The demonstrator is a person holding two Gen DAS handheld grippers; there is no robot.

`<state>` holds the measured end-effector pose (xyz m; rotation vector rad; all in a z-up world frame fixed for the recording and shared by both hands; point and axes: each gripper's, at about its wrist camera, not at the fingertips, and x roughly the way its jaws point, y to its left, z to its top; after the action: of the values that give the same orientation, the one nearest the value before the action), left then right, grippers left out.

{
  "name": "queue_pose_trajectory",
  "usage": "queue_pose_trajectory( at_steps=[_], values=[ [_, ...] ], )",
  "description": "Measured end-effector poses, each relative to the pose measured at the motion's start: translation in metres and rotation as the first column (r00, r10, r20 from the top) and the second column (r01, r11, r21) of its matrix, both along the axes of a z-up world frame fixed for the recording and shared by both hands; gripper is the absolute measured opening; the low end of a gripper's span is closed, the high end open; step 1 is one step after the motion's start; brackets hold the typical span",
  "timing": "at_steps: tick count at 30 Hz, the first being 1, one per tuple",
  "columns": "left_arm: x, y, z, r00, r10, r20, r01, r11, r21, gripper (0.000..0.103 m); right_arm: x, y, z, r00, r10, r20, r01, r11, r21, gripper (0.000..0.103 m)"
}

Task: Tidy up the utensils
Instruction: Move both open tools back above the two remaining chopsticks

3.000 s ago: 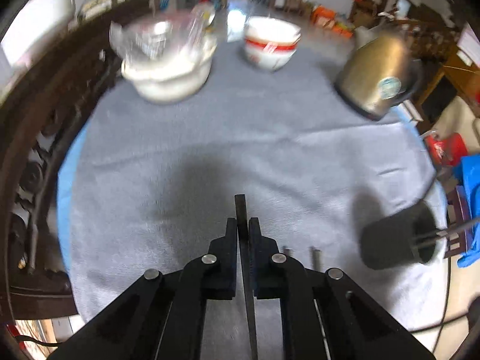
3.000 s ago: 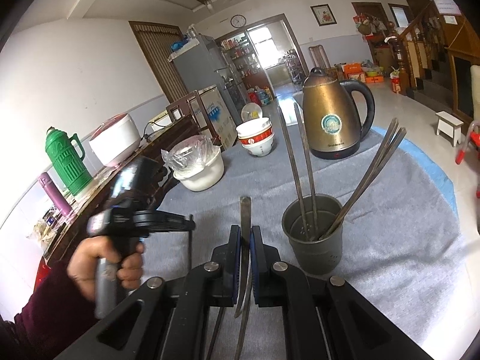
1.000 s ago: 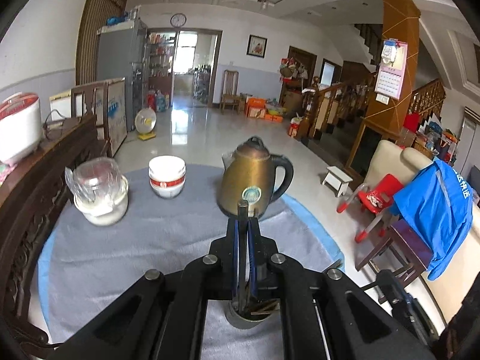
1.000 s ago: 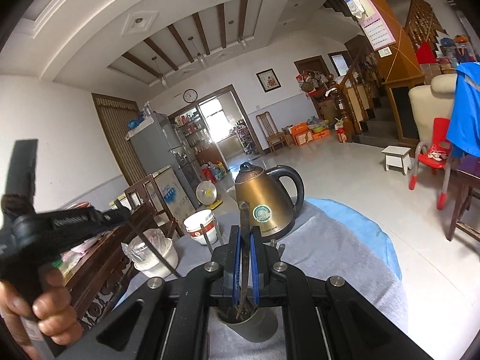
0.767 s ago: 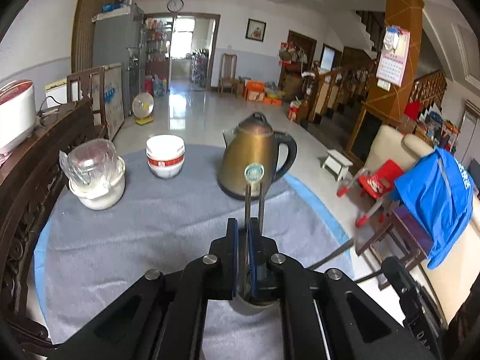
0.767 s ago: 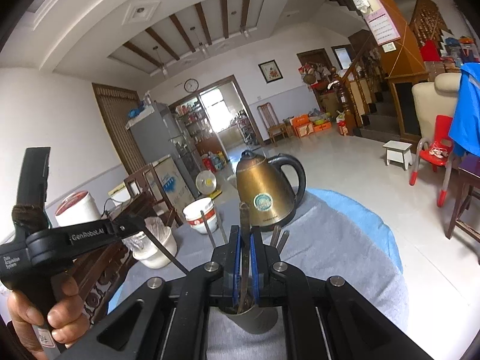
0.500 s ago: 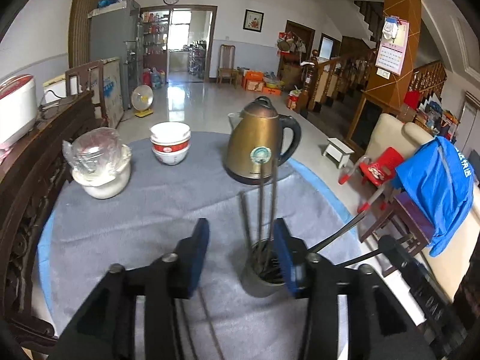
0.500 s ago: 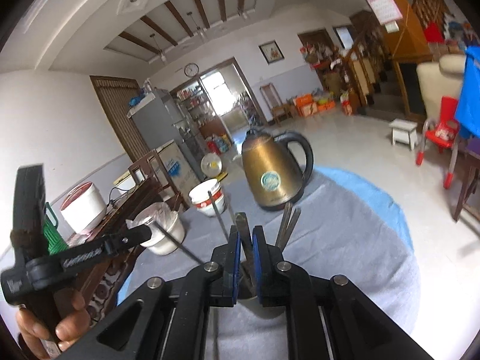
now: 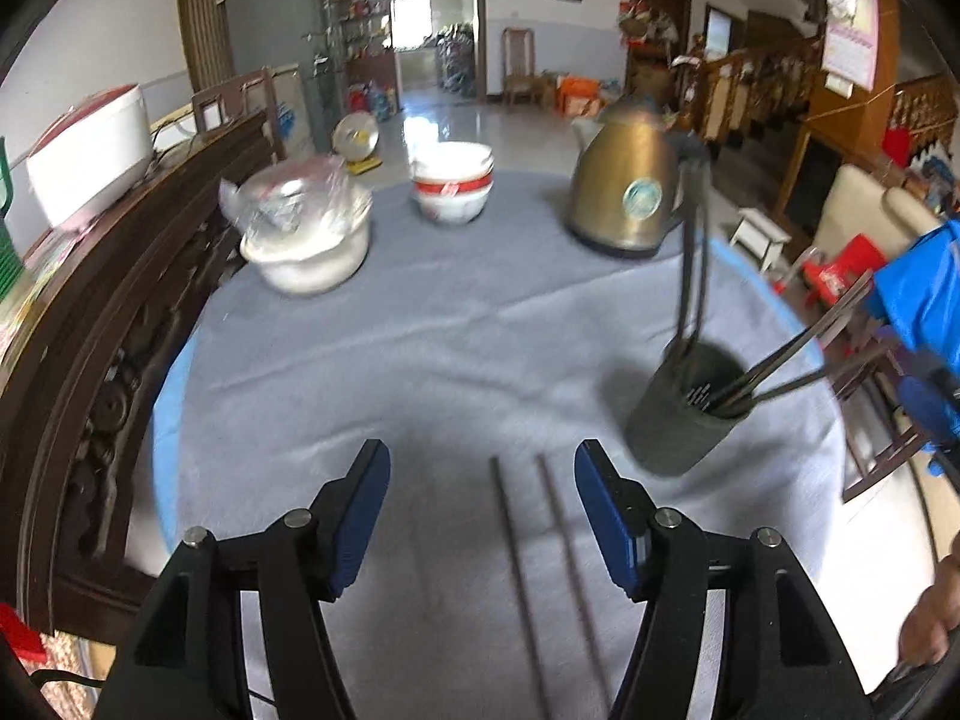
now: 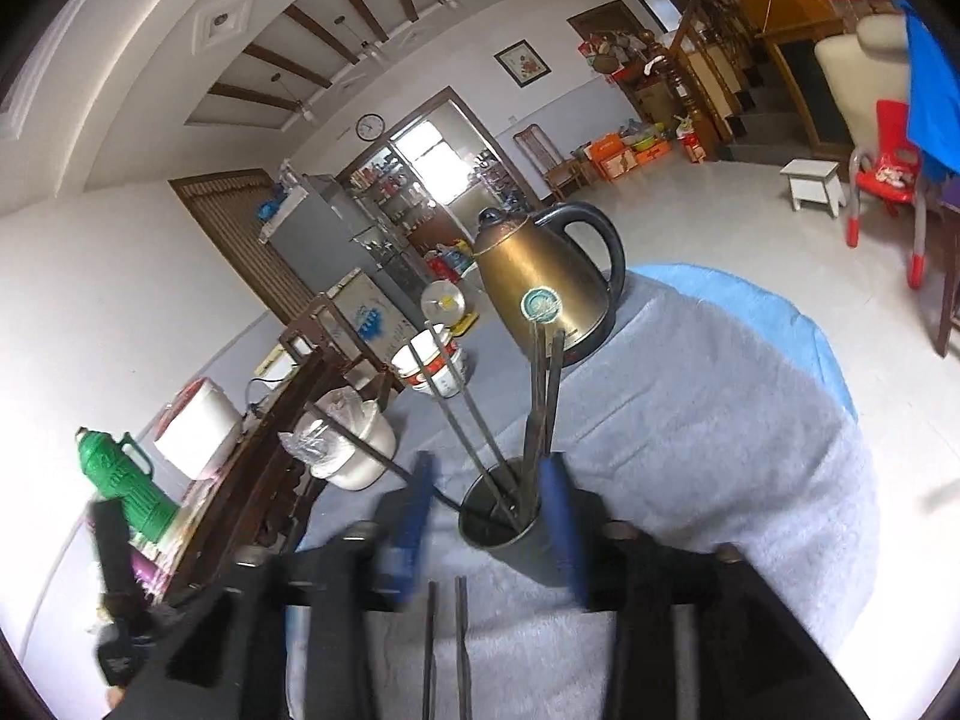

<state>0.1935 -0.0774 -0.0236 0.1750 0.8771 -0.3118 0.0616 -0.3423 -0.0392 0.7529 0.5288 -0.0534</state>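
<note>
A dark metal cup (image 9: 681,417) stands on the grey tablecloth (image 9: 444,324) with several metal chopsticks leaning in it; it also shows in the right wrist view (image 10: 516,531). Two loose chopsticks (image 9: 528,558) lie on the cloth between my left gripper's open jaws. My left gripper (image 9: 480,516) is open and empty, left of the cup. My right gripper (image 10: 489,522) is open and empty, its jaws on either side of the cup. The two loose chopsticks (image 10: 444,642) lie just below it.
A brass kettle (image 9: 630,186), stacked bowls (image 9: 453,186) and a plastic-covered white pot (image 9: 306,228) stand at the table's far side. A dark wooden sideboard (image 9: 78,324) runs along the left. The other hand-held gripper (image 10: 114,564) shows at the left.
Both grippers have opened and let go of their chopsticks, which now stand in the cup. The left view has tilted down toward the table and the two loose chopsticks.
</note>
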Motion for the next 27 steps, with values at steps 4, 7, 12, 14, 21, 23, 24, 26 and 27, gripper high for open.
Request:
queue_pose_trajectory(
  at_steps=[4,7,12,14,21,23,24,26,27],
  values=[
    [-0.006,0.008,-0.017,1.0,0.021,-0.008,-0.02,0.998,0.06,0.065,-0.014,0.011,0.0,0.997,0.048,0.055,-0.046,0.998,-0.04,0.063],
    [-0.009,0.012,-0.023,0.999,0.032,-0.013,-0.031,0.996,0.079,0.065,-0.014,0.022,-0.004,0.996,0.081,0.035,-0.078,0.995,-0.069,0.063],
    [-0.014,0.017,-0.027,0.999,0.043,0.017,-0.044,0.993,0.108,0.066,-0.001,0.044,-0.025,0.992,0.116,-0.059,-0.121,0.988,-0.099,0.061],
    [-0.017,0.021,-0.028,0.998,0.053,0.032,-0.056,0.991,0.118,0.066,0.006,0.053,-0.036,0.986,0.14,-0.094,-0.149,0.985,-0.087,0.055],
    [-0.018,0.037,-0.038,0.996,0.082,0.024,-0.085,0.988,0.129,0.066,0.024,0.09,-0.06,0.96,0.209,-0.186,-0.228,0.97,-0.088,0.049],
    [-0.017,0.042,-0.041,0.995,0.092,0.023,-0.094,0.987,0.128,0.066,0.026,0.099,-0.068,0.952,0.231,-0.201,-0.251,0.964,-0.082,0.049],
    [-0.017,0.044,-0.042,0.995,0.096,0.023,-0.098,0.987,0.128,0.066,0.027,0.104,-0.071,0.949,0.238,-0.207,-0.26,0.962,-0.081,0.049],
    [-0.017,0.049,-0.045,0.994,0.106,0.023,-0.108,0.985,0.132,0.066,0.027,0.111,-0.078,0.942,0.252,-0.222,-0.275,0.958,-0.08,0.049],
    [-0.017,0.05,-0.047,0.994,0.109,0.022,-0.11,0.985,0.133,0.066,0.028,0.114,-0.081,0.939,0.258,-0.228,-0.281,0.957,-0.077,0.049]
  ],
)
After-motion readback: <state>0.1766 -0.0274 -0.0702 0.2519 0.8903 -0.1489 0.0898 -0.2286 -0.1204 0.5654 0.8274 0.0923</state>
